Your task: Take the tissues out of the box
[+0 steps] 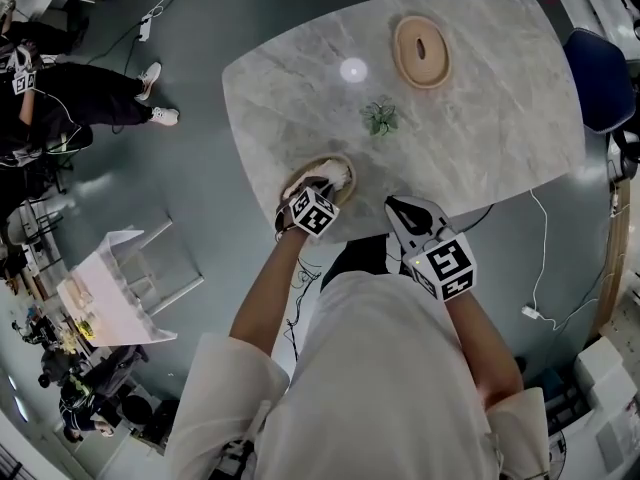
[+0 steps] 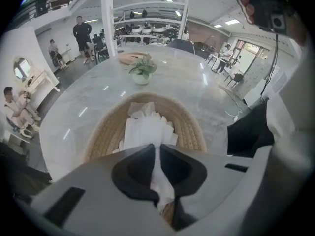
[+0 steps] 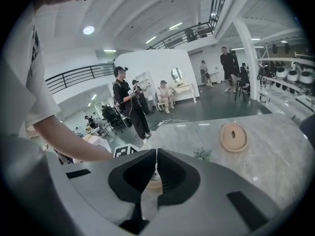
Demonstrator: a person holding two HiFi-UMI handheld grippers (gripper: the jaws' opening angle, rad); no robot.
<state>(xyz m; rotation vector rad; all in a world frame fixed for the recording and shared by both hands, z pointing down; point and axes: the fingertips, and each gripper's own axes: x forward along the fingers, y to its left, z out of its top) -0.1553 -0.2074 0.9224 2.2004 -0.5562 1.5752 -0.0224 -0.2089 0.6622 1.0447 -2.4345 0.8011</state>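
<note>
Grey marble tabletop (image 1: 500,138) in big office w/ people (image 2: 81,33). Tissues (image 2: 142,132) in woven basket (image 2: 101,132) at near edge. Left tool (image 2: 158,154) clenched on one, right tool (image 3: 156,156) closed, empty. Plant (image 1: 380,118), wooden lid (image 1: 421,51) beyond.

Person: loose white short-sleeved shirt (image 1: 380,388), wide sleeves.
Left gripper (image 1: 322,182): pale grey moulded shell, two black curved jaw pads (image 2: 133,168), white cube with black square markers (image 1: 314,212) on top.
Right gripper (image 1: 402,211): same grey shell, black pads (image 3: 177,173), matching marker cube (image 1: 445,266), black-and-white housing ahead of the cube
</note>
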